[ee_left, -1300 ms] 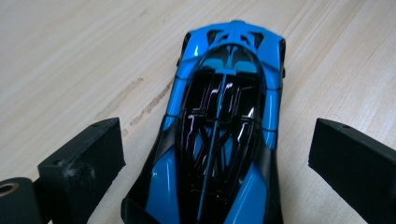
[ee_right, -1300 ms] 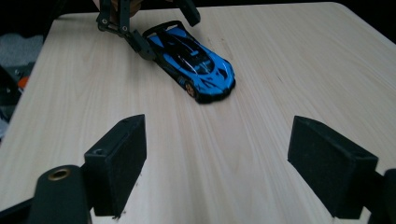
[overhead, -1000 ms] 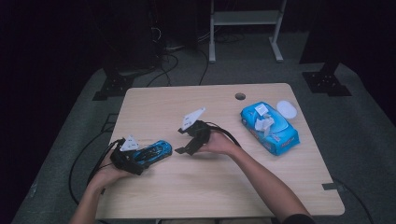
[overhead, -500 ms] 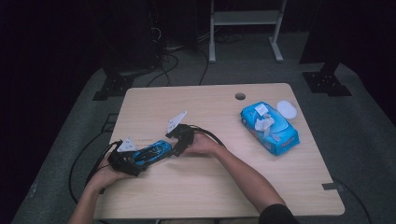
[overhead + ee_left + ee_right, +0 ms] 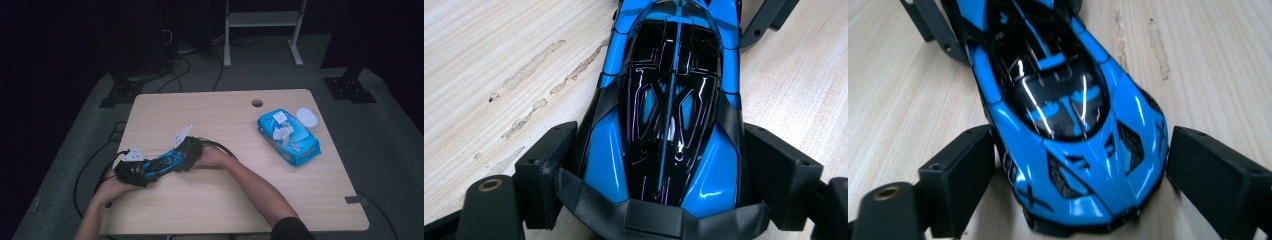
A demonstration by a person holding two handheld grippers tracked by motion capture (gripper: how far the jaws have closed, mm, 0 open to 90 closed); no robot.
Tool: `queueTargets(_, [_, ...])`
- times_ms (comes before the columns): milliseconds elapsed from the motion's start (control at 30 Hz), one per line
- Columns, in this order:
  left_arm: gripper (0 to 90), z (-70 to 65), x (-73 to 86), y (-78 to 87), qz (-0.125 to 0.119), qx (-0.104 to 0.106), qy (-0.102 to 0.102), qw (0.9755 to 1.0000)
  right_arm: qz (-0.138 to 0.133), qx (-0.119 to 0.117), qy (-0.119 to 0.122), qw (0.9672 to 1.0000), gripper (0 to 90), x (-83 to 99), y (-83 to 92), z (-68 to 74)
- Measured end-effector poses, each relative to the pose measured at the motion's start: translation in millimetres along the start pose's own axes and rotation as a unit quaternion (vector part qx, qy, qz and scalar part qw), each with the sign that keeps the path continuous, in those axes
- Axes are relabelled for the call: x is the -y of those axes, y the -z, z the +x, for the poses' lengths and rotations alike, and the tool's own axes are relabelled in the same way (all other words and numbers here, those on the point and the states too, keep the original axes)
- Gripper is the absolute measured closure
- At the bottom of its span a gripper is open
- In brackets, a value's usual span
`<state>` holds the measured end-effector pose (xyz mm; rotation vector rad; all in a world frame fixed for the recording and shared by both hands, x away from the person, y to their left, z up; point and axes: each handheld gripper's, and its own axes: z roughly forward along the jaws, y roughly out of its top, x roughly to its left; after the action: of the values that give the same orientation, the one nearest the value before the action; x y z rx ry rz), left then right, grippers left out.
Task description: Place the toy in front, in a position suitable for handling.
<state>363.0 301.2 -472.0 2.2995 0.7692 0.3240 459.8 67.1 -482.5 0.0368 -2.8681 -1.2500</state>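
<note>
While the left tool (image 5: 659,165) is pinching the toy car (image 5: 674,100) at one end, the right tool (image 5: 1078,175), jaws spread astride the opposite end, is needing square, centred closure.

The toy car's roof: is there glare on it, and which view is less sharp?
Left gripper view: toy car sharp, thin white glints on its black roof. Right gripper view: softer, slightly blurred, streaky highlights. High view: dim, dark surroundings, table evenly lit.
</note>
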Motion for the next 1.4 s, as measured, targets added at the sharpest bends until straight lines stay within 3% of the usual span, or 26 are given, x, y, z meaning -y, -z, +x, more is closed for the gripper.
queueTargets(367, [21.8, -1.6, 0.2, 1.4, 0.001, -0.001, -0.005, 1.0000, 0.000, 0.010, 0.015, 0.9998, 11.8, -3.8, -2.3, 3.2])
queueTargets(567, [22.9, -2.8, -5.5, 7.8, -0.013, 0.006, -0.012, 0.9998, 0.009, 0.016, 0.031, 0.9994, 15.2, -7.1, 2.3, 7.0])
queueTargets(667, [23.0, -4.5, -9.5, 7.4, -0.004, 0.005, -0.022, 0.9997, 0.021, 0.020, 0.033, 0.9990, 15.3, -9.5, 4.6, 8.7])
queueTargets(733, [22.9, -6.2, -11.7, 8.6, -0.012, 0.008, -0.024, 0.9996, 0.026, 0.016, 0.029, 0.9991, 15.4, -9.6, 7.3, 9.6])
queueTargets(967, [23.0, -16.5, -34.0, 14.0, -0.034, 0.013, -0.050, 0.9981, 0.026, 0.035, 0.030, 0.9986, 15.6, -12.1, 37.7, 16.9])
queueTargets(1167, [23.0, -30.9, -64.5, 17.9, -0.055, 0.019, -0.082, 0.9949, 0.021, 0.067, 0.031, 0.9971, 15.7, -12.6, 79.3, 28.5])
queueTargets(1200, [23.0, -30.9, -64.5, 17.9, -0.055, 0.019, -0.082, 0.9949, 0.021, 0.067, 0.031, 0.9971, 15.7, -12.6, 79.3, 28.5])
queueTargets(1233, [23.0, -37.2, -75.5, 17.2, -0.054, 0.020, -0.100, 0.9933, 0.025, 0.076, 0.033, 0.9963, 16.4, -10.9, 94.0, 33.7])
queueTargets(1400, [23.0, -55.4, -99.9, 9.2, -0.075, 0.041, -0.120, 0.9891, 0.028, 0.100, 0.025, 0.9943, 16.5, -0.4, 130.5, 48.3])
